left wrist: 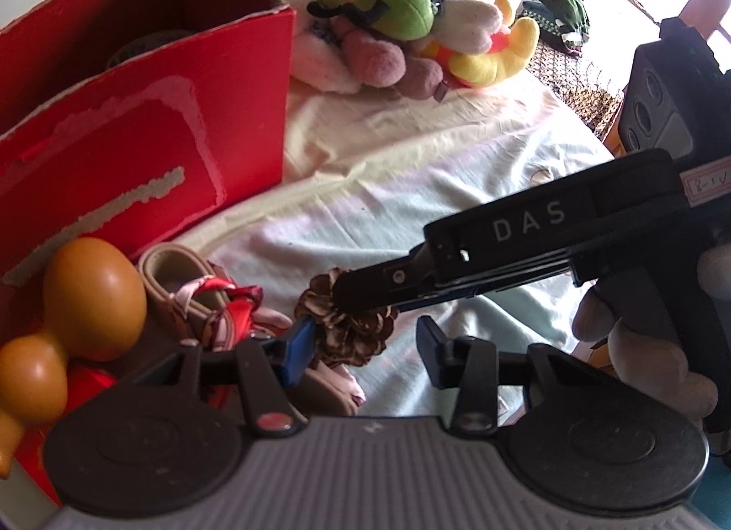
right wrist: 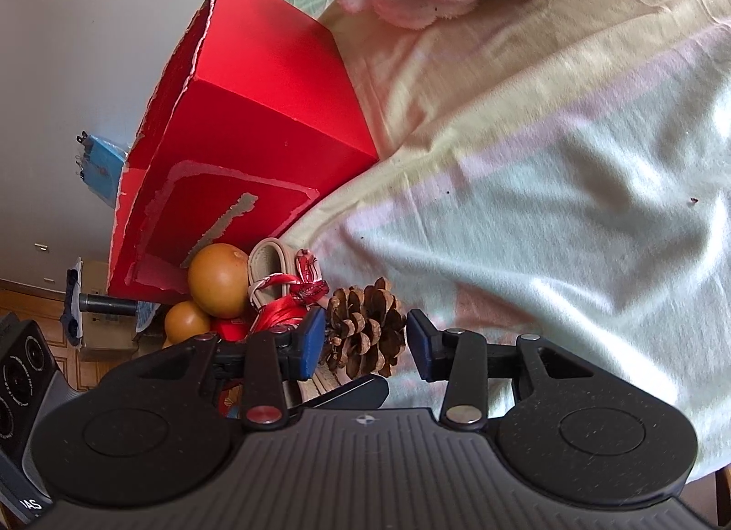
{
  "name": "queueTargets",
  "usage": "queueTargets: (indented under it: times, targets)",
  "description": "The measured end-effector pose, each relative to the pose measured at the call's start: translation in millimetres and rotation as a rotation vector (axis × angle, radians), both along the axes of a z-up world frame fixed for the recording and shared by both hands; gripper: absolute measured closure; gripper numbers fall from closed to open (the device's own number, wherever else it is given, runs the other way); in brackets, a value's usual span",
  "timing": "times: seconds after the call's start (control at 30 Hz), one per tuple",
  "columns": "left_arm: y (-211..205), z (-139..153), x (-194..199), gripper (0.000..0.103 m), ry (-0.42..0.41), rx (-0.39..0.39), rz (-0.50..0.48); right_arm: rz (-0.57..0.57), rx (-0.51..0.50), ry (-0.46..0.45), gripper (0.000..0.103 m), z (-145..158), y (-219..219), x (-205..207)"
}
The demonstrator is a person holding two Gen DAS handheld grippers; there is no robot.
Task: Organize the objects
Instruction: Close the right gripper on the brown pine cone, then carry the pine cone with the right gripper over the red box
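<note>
In the left wrist view, the pine cone [left wrist: 347, 324] lies low in the middle of the frame on the pale sheet [left wrist: 457, 173], and the left gripper [left wrist: 368, 342] straddles it: the blue pad at lower centre-left sits against the cone's side, while the other pad stands clear of it to the right, so the jaws are open and gripping nothing. The right gripper [left wrist: 347, 297] enters from the right edge, held by a person's hand [left wrist: 639, 338], its black tip resting over the top of the cone; from this side I cannot tell whether its fingers press the cone. The red box [left wrist: 146, 119] fills the upper left, open at the top, likely the place where loose things go. A tan gourd [left wrist: 91, 297] and a sandal with a red ribbon [left wrist: 214, 301] crowd the lower left by the box's foot, and soft toys [left wrist: 388, 4] are heaped at the top. In the right wrist view, the pine cone [right wrist: 365, 329] sits in the lower middle between the right gripper's [right wrist: 365, 342] pads: the left pad touches it, the right one shows a sliver of gap, so the fingers bracket it without a sure hold. The red box [right wrist: 274, 119] rises at upper left, the gourd [right wrist: 214, 274] and sandal [right wrist: 274, 265] beside it. Both tools on one cone suggests a handover or a steadying before the lift.
</note>
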State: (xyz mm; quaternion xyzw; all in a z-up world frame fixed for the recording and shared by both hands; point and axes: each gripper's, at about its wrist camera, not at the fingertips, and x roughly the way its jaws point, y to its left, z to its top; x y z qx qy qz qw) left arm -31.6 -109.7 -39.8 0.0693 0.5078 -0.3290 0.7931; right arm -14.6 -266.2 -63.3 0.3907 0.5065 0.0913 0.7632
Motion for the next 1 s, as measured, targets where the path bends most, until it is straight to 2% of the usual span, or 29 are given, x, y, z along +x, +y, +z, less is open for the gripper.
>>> queueTargets:
  times: [0.3,0.37,0.5,0.73,1.0]
  targets:
    - [-1.5,-0.7,0.2,0.059,0.002,0.018,-0.010,0.007,-0.035,-0.011,0.062,6.6,6.9,-0.5]
    - [-1.8,0.6,-1.0,0.064,0.001,0.019,-0.019,0.007,-0.035,-0.022,0.062,10.8,6.7,-1.5]
    - [-2.7,8.7,-6.5,0.065,-0.034,0.028,-0.039,0.001,-0.049,-0.043,0.062,20.8,7.7,-3.8]
    - [-0.1,22.8,-8.6,0.065,-0.066,-0.004,-0.056,-0.013,-0.056,-0.083,0.062,39.0,7.7,-7.4]
    - [8.0,55.0,-9.2,0.064,-0.140,-0.070,-0.055,-0.020,-0.065,-0.202,0.062,71.3,11.7,-5.9]
